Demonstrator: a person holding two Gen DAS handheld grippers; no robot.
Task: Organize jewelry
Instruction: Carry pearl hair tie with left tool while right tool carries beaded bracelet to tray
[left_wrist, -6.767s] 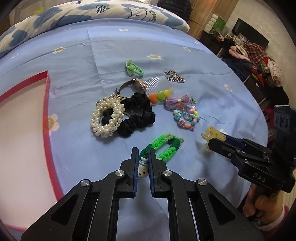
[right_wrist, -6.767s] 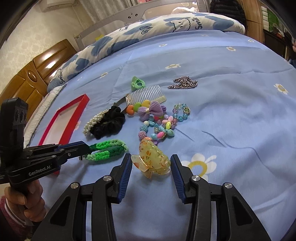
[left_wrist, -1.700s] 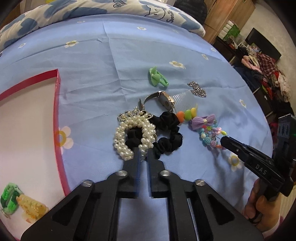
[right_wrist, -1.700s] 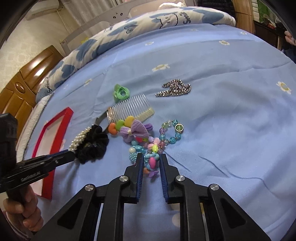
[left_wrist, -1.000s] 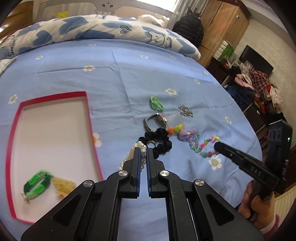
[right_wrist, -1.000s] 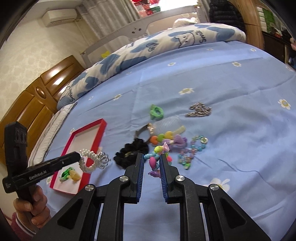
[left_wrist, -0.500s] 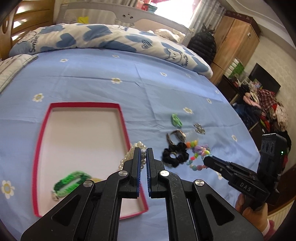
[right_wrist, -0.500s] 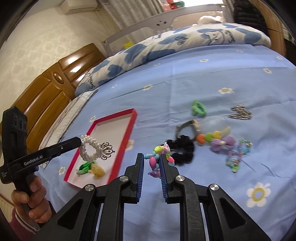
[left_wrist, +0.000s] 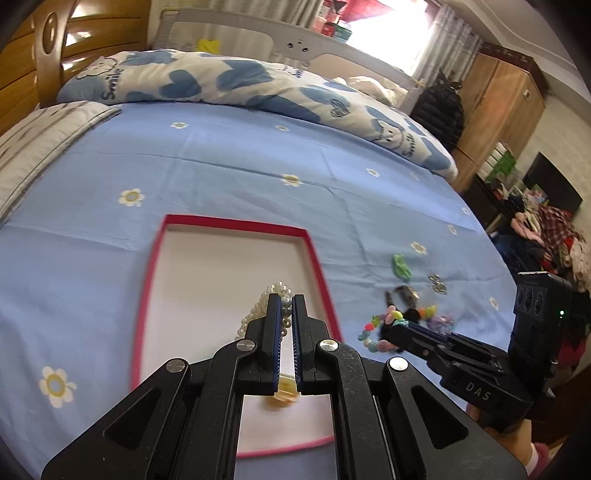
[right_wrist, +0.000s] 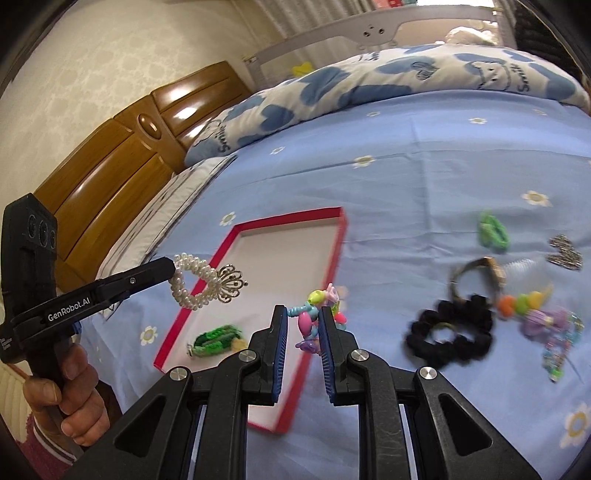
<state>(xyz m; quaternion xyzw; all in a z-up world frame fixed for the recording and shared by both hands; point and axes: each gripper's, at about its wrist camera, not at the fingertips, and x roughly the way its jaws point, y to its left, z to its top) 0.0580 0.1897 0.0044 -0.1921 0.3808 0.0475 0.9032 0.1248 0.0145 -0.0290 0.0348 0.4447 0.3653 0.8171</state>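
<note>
My left gripper (left_wrist: 284, 301) is shut on a pearl bracelet with a silver crown charm (right_wrist: 205, 282) and holds it in the air over the red-rimmed white tray (left_wrist: 155, 254); the pearls (left_wrist: 258, 310) show beside its fingers. My right gripper (right_wrist: 303, 312) is shut on a colourful bead bracelet (right_wrist: 314, 314) and holds it above the tray's right rim (right_wrist: 328, 273). In the tray lie a green braided band (right_wrist: 216, 339) and a yellow claw clip (left_wrist: 284, 395).
On the blue flowered sheet to the right of the tray lie a black scrunchie (right_wrist: 452, 332), a watch (right_wrist: 476, 275), a clear comb (right_wrist: 521, 266), a green clip (right_wrist: 493, 229), a silver chain (right_wrist: 565, 253) and a purple bow with beads (right_wrist: 546, 319). A folded duvet (left_wrist: 221, 83) lies at the far side.
Both grippers have lifted their bracelets off the sheet and carried them left, from the pile to over the tray. The black scrunchie now lies alone on the sheet.
</note>
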